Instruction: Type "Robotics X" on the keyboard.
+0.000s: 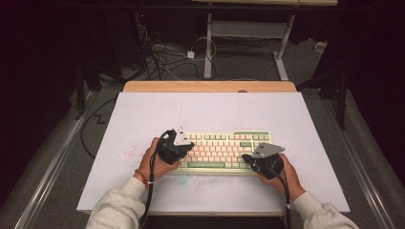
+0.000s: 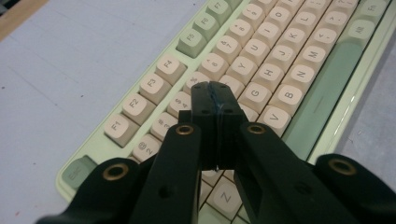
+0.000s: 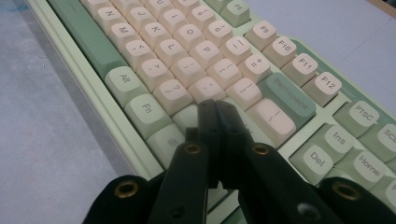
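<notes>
My left gripper (image 2: pixel 215 95), jaws clenched empty, hovers over the keyboard (image 1: pixel 224 143) near G and V; my right gripper (image 3: pixel 217 109), also clenched, sits beside Backspace (image 3: pixel 285 95). Open table (image 1: pixel 143 114) lies toward twelve o'clock.

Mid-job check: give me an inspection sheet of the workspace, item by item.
Surface: white board, faint red specks at left.
Job's things: green and cream keyboard, flat, near front edge.
Clutter: nothing seen.
Grippers: left tool shut, over the keyboard's left end, above the number row; right tool shut, over the right end, near Backspace.
Cables: a black cable trails from each tool; tangle on floor beyond.
Surroundings: dark room, another table's legs behind.
</notes>
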`<act>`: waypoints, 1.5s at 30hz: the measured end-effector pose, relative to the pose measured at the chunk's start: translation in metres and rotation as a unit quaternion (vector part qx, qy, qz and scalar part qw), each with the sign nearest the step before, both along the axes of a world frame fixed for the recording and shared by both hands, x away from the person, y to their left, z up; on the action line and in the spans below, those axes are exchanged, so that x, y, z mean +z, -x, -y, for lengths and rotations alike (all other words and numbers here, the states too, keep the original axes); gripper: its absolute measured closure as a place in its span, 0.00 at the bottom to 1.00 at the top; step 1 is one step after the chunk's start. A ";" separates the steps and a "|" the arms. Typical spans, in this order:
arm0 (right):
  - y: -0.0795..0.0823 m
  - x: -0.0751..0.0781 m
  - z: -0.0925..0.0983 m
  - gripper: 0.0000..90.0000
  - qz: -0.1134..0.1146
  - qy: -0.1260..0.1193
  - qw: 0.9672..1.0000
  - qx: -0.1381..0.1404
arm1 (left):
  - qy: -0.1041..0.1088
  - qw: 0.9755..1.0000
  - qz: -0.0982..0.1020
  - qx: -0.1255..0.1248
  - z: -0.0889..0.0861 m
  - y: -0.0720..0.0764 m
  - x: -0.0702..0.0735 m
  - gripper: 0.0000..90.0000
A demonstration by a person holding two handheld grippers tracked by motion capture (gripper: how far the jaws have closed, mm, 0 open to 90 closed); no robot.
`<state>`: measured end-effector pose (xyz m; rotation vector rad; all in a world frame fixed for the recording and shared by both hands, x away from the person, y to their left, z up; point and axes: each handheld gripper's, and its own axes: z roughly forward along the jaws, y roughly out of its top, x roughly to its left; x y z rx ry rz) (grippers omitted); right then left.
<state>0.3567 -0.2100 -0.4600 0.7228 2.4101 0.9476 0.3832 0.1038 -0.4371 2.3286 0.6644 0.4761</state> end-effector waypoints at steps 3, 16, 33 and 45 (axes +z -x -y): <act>0.000 0.000 0.000 1.00 0.000 0.000 1.000 0.000 | -0.003 1.000 -0.005 -0.004 0.005 -0.004 -0.002 0.97; 0.001 0.000 -0.001 1.00 0.004 0.001 1.000 -0.001 | -0.032 0.999 -0.027 -0.005 0.017 -0.016 -0.011 0.95; 0.000 0.001 0.001 1.00 0.001 -0.002 1.000 0.000 | -0.021 1.000 0.002 -0.014 0.016 -0.010 -0.001 0.93; 0.011 0.020 0.013 1.00 0.023 -0.025 0.999 -0.004 | 0.002 0.998 0.057 -0.010 -0.008 0.013 0.013 0.63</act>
